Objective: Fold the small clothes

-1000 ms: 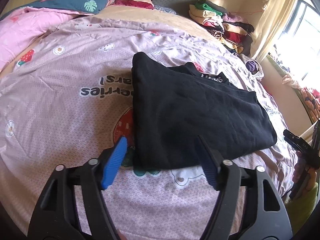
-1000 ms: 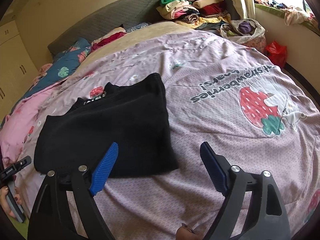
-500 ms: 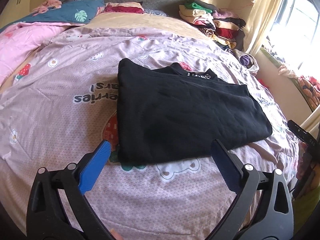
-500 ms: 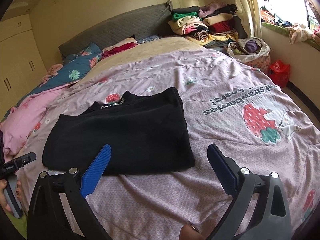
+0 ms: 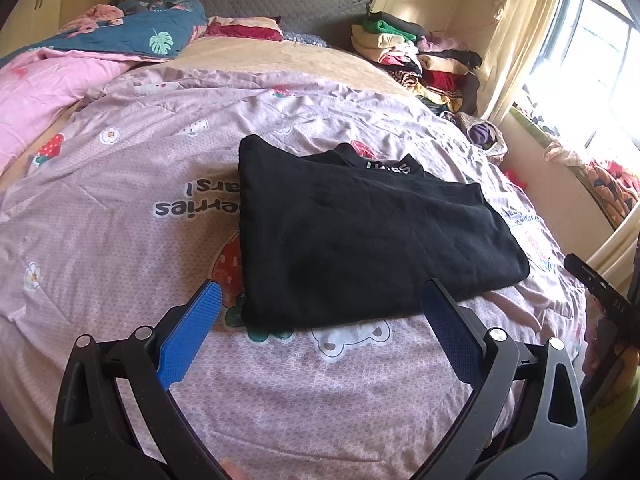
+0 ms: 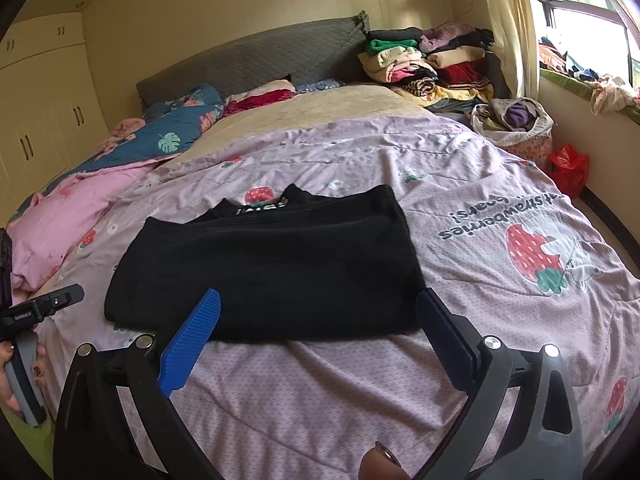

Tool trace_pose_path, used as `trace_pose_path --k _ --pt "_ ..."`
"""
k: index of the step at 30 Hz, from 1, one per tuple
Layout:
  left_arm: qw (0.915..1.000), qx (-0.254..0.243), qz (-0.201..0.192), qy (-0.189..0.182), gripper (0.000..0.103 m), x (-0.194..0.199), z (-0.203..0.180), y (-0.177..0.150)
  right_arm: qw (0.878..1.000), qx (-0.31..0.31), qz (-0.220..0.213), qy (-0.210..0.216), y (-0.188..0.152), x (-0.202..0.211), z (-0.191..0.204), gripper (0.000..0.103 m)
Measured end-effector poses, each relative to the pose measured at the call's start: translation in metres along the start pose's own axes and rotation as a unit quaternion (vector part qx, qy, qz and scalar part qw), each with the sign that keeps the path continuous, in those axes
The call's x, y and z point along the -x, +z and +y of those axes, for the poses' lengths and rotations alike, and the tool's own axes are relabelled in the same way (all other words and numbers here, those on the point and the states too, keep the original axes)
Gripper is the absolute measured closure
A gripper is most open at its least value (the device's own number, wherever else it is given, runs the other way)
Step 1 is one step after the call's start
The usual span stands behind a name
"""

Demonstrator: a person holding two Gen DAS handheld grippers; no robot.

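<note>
Bedspread [image 5: 120,248] under folded black garment [image 5: 360,240]

A lilac strawberry-print duvet [image 6: 460,360] covers the bed. Toward the head lie a beige blanket [image 6: 320,108], a pink quilt [image 5: 44,88] and a blue leaf-print quilt [image 5: 152,36] against the grey padded headboard [image 6: 260,60]. At the far right corner sits a stack of folded clothes [image 6: 432,64]; a cream curtain [image 5: 516,40] hangs beside it.

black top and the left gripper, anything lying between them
Nothing but bare pink bedspread: in the left wrist view the open left gripper hangs just short of the folded black top, not touching it.
</note>
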State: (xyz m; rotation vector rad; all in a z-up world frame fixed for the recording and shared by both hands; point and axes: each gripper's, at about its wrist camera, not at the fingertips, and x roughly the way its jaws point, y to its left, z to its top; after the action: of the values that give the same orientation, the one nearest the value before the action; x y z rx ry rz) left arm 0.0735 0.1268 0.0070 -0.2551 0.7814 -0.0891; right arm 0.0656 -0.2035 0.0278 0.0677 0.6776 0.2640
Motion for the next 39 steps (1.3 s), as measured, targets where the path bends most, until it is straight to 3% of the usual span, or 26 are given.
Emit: trace_pose_path --k 19,39 --pt "0.9993 0.034 -0.011 -0.007 0.010 0.001 0.039 -0.001 0.998 0.062 0.018 0.022 -0.005 -0.014 0.081 0.005" --pt "0.9974 0.068 -0.022 0.008 0.010 0.001 0.079 0.010 0.984 0.168 0.050 0.037 -0.022 -0.045 0.181 0.005"
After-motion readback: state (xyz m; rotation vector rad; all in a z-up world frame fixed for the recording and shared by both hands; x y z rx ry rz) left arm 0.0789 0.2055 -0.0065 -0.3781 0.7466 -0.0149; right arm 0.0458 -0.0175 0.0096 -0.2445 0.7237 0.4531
